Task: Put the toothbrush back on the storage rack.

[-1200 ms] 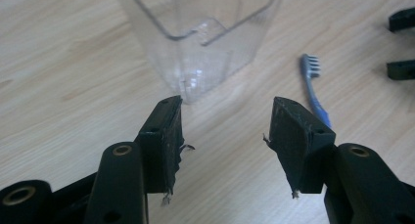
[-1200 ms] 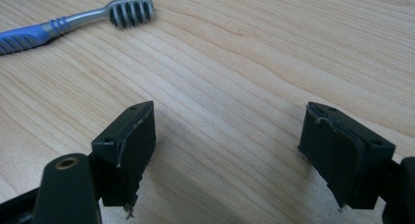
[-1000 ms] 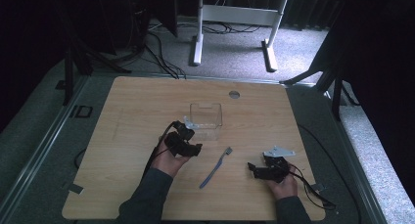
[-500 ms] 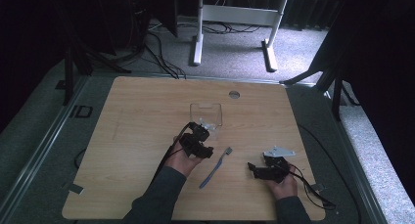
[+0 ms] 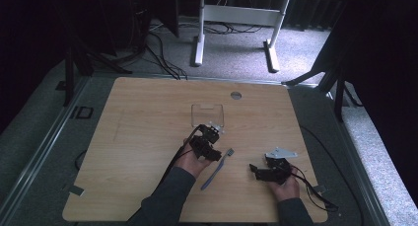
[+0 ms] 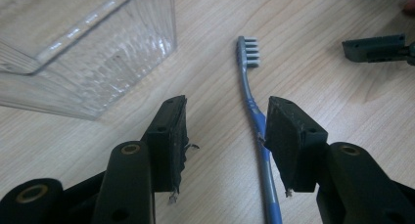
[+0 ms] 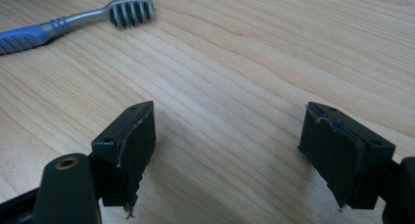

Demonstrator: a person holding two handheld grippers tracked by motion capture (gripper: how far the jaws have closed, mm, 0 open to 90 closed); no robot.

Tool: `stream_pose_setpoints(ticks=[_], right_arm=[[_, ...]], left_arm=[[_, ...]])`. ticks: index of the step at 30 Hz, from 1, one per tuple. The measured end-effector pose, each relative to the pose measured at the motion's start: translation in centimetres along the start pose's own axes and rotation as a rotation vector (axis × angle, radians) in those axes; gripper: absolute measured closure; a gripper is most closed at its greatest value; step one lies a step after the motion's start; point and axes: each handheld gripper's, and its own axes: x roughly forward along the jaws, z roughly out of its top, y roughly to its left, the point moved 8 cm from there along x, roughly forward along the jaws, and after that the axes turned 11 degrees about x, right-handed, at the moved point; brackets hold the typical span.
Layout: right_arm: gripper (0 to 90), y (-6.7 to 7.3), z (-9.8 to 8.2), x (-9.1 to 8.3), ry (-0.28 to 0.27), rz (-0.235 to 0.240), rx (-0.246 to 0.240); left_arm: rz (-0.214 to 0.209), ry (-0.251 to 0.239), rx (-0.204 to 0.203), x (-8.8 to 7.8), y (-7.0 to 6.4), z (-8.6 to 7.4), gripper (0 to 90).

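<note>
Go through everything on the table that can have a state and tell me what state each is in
Toothbrush: lying flat on the table, bristles up, not held.
Clear box: upright, empty.
Left claw: open, has just been closing, toothbrush handle by one pad, not gripped.
Right claw: open, nothing between its jaws.

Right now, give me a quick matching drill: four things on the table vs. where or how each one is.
Things:
1. toothbrush
2. clear container
3. left gripper
4. right gripper

Places or states:
A. jaws open over bare wood, nothing between them
B. lies flat on the table between the two hands
C. jaws open, one pad right beside the blue handle
D. stands empty beyond the left hand

Pairs: 1-B, 2-D, 3-C, 4-A
</note>
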Motion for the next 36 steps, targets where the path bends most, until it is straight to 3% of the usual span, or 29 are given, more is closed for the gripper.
stream_pose_setpoints(ticks=[23,36], right_arm=[[20.6,0.0,0.0,0.0,0.000,0.000,-0.001],[20.6,0.0,0.0,0.0,0.001,0.000,0.001]], left_arm=[[-0.087,0.134,0.030,3.2,-2.5,-0.1,49.8],[-0.099,0.187,0.008,4.1,-2.6,-0.5,55.0]])
